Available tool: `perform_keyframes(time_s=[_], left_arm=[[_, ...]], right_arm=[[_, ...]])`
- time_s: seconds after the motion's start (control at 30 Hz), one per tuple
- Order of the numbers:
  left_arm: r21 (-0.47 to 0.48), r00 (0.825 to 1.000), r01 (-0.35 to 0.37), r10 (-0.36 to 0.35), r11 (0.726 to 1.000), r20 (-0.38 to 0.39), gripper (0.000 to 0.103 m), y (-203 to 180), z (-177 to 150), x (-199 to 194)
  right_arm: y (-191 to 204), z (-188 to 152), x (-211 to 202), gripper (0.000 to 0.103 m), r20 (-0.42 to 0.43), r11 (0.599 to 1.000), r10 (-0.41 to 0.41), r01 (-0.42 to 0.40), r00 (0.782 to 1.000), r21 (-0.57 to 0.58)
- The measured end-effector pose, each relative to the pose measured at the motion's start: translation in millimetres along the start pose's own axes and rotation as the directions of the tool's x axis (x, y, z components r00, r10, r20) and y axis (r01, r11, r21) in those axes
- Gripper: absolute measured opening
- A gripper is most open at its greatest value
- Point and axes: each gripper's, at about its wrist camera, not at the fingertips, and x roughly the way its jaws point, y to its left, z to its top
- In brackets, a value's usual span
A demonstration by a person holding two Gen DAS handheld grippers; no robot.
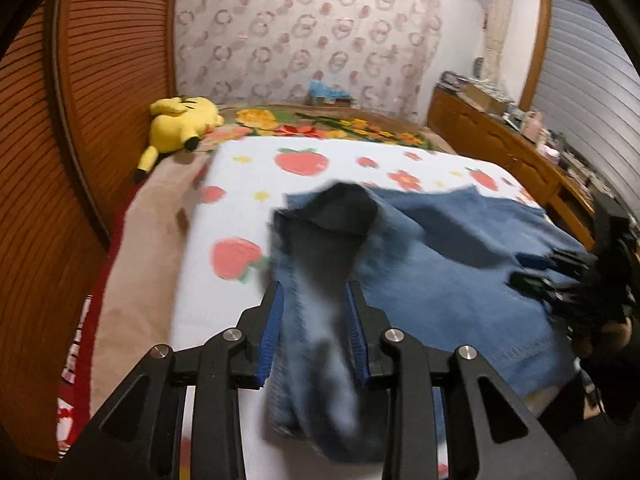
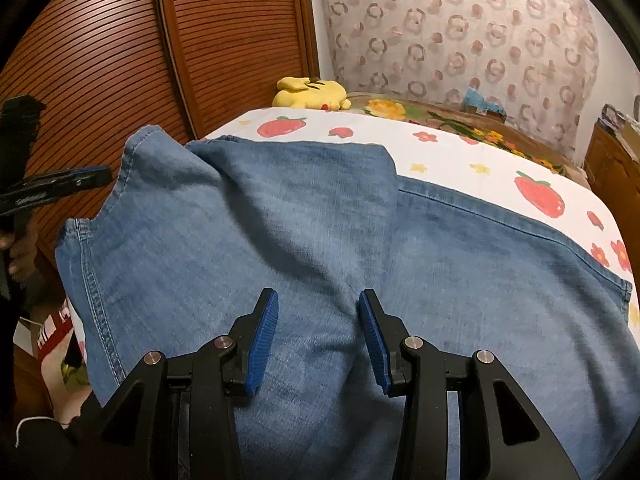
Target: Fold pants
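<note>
Pants between left hand-held gripper jaws

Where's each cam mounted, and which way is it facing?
Left wrist: on the left gripper, looking down its fingers along the bed; jeans bunched between the pads; right gripper and its hand at the right edge.
Right wrist: on the right gripper, over the spread jeans; left gripper and a hand at the left edge.
Shared: jeans, strawberry sheet, yellow plush, patterned curtain.
</note>
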Motion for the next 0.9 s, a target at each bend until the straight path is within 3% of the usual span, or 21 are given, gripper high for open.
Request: perform_keyframes(time_s=[0.17,0.33,0.5,0.77,0.9], left_arm=[[0.008,0.999,0.033,-0.033,0.999,-0.017,0.032,-19.2,-22.1,-5.1],[0.003,0.999,-0.001,0.002,1.0,-0.052,0.032,-25.0,-37.2,-0.4],[0.01,0.999,0.028,-0.028,1.0,-0.023,0.009,-30.0,-41.4,-12.9],[0.016,1.0,0.007,-0.008,1.0,0.024,0.007,-30.9,-37.9,-41.9],[0.025,1.0,0.001,-0.001,1.0,0.006,0.007,-31.2,-40.7,-46.7]], right_arm=[[0.7,-3.0,3.8,0.044,-0.011,1.0,-0.008,0.008,1.0,-0.012],[4.0,-5.7,7.6,0.044,-0.008,0.999,-0.024,0.024,1.0,-0.03],[2.8,-7.8,8.3,0.044,-0.005,1.0,-0.02,0.02,1.0,-0.023],[1.1,-11.9,3.9,0.044,0.009,1.0,-0.018,0.018,1.0,-0.024],[-0.6,-12.7,2.1,0.044,0.009,1.0,-0.009,0.009,1.0,-0.022]])
